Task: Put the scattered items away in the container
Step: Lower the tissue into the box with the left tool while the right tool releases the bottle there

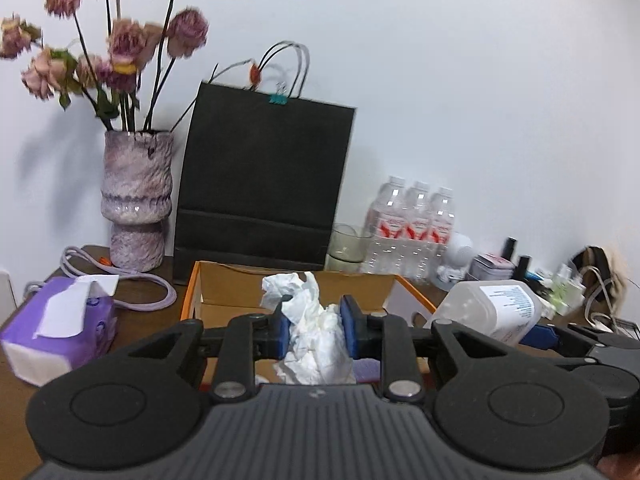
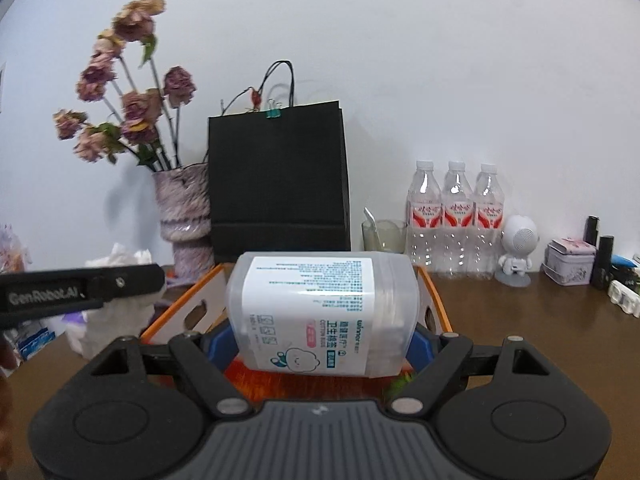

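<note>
While the crumpled tissue point(image 1: 316, 332) sits pinched between the blue pads of the left gripper point(image 1: 315, 330), it hangs over the orange-edged cardboard box point(image 1: 192, 292). Right gripper point(image 2: 322, 340) clamps a cotton swab tub point(image 2: 320, 312) lying sideways, above the same box's front edge. Behind the box: black paper bag point(image 1: 260, 184), vase of dried flowers point(image 1: 136, 200), three water bottles point(image 2: 456, 216). Purple tissue pack point(image 1: 60, 328) left of box on the brown table point(image 2: 540, 340).
</note>
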`<state>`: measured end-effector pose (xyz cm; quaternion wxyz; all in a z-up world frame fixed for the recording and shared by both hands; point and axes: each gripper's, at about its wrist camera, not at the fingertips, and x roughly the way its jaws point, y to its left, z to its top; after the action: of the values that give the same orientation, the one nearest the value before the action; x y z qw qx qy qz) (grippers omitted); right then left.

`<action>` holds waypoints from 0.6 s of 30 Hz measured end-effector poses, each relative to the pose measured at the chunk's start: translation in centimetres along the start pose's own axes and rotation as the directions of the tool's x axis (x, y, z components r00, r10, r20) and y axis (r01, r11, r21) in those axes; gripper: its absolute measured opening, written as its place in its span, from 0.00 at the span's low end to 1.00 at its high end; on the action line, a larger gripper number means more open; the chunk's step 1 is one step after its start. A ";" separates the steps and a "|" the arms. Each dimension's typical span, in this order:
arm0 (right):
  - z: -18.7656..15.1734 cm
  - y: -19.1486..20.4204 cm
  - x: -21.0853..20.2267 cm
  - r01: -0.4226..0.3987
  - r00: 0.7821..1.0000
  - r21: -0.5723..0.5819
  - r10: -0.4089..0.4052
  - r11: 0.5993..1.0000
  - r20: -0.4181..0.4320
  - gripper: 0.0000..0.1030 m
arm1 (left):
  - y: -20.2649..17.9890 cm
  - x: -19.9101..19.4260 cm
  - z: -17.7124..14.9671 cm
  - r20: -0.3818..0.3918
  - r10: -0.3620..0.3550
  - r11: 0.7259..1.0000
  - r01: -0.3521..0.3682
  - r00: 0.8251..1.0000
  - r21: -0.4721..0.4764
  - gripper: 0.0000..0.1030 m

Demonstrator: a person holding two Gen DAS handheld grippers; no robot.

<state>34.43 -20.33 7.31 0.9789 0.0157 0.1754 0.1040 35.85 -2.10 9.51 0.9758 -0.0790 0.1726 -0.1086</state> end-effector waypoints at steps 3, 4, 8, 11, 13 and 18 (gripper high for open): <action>0.8 -0.2 3.2 -0.001 1.000 -0.003 0.001 1.000 -0.015 0.79 | 0.8 3.5 0.7 -0.032 0.008 1.000 -0.008 0.999 -0.013 0.25; 1.0 -0.3 4.4 0.001 1.000 -0.003 -0.001 1.000 -0.023 0.79 | 1.0 4.6 0.9 -0.039 0.018 1.000 -0.019 0.999 -0.016 0.25; 1.4 -1.1 8.6 0.023 0.997 0.007 -0.022 1.000 -0.074 0.79 | 2.0 7.9 0.5 -0.066 0.074 0.997 -0.076 0.995 -0.026 0.25; 0.5 -1.3 10.0 0.039 0.992 0.003 -0.039 0.999 -0.116 0.79 | 2.7 9.7 -0.4 -0.125 0.084 0.995 -0.089 0.989 -0.040 0.25; 0.0 -1.1 10.6 0.031 0.990 -0.003 -0.031 1.000 -0.137 0.79 | 2.8 10.1 -0.8 -0.145 0.093 0.995 -0.098 0.985 -0.029 0.25; -0.2 -0.9 10.9 0.030 0.989 -0.018 -0.033 0.999 -0.144 0.79 | 2.7 9.9 -0.9 -0.141 0.099 0.995 -0.102 0.985 -0.014 0.27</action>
<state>44.52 -18.91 3.40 0.9652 -0.0022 0.2452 0.0907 45.10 -1.94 5.02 0.9646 -0.0727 0.2456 -0.0628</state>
